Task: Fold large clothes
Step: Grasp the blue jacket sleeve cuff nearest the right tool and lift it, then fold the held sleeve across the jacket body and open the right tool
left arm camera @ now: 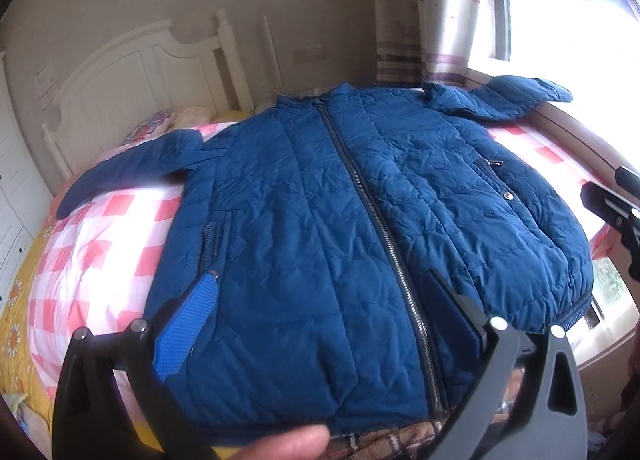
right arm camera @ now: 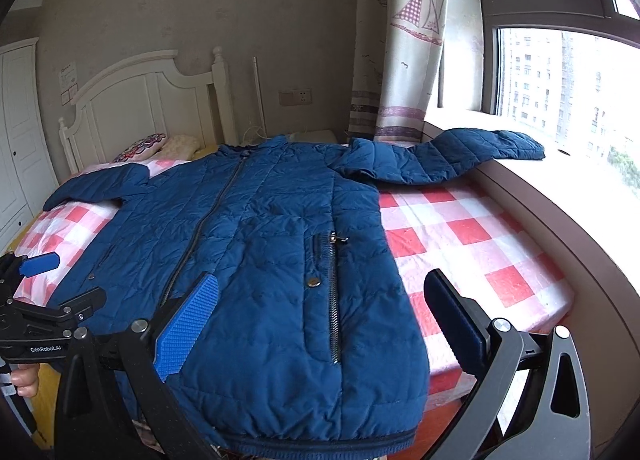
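Nearest, the left gripper [left arm camera: 320,312] and right gripper [right arm camera: 324,316] are held wide apart and empty over the hem of the quilted blue jacket [right arm camera: 256,244], so folding is judged not yet begun. The jacket is spread flat, zipped, on the checked bedsheet [right arm camera: 472,236]. A sleeve [right arm camera: 452,156], perhaps resting on the windowsill [right arm camera: 580,180], must be gripped and drawn inward.

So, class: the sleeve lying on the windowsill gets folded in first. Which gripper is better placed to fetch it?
Right. The right gripper hovers open over the jacket's window side, nearer that sleeve; the left gripper is over the zipper.
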{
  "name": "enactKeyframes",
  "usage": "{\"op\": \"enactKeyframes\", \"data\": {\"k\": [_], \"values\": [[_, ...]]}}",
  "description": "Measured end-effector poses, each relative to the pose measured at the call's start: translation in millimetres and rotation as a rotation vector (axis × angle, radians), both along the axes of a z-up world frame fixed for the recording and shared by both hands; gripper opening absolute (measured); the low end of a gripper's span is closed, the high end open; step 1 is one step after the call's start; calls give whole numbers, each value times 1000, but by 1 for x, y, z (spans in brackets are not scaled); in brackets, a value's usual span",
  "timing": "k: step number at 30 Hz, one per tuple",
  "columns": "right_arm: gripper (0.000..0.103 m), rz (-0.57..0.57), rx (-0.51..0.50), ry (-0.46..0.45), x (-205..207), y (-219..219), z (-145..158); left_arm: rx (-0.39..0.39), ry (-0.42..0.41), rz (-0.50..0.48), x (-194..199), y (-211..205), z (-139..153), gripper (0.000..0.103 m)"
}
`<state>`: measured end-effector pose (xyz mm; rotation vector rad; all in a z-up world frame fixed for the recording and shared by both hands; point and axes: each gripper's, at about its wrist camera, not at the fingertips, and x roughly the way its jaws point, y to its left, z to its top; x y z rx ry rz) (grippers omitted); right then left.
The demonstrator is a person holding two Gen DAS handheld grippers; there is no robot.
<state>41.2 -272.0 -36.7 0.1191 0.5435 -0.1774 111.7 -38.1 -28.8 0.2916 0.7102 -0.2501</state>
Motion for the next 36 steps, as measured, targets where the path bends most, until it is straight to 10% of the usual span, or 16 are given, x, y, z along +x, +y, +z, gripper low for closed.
{"op": "enactKeyframes", "data": {"k": [11,18,26,28,31,36], "values": [[99,-475,238,97,160,-272,5,-42,177,154,237,-25,-46,101],[99,-651,388,125,216,-383,-1,-152,272,204,310,-15,-78,102],[79,-667,344,172,255,-404,-15,-127,240,176,308,-14,-82,102],[42,-667,299,173,260,-401,-16,-112,238,178,309,-17,-82,102],[24,-644,331,59,251,-387,-7,-117,236,175,309,-16,-82,102],[22,-399,177,-116,265,-280,45,-121,232,173,309,-15,-82,102]]}}
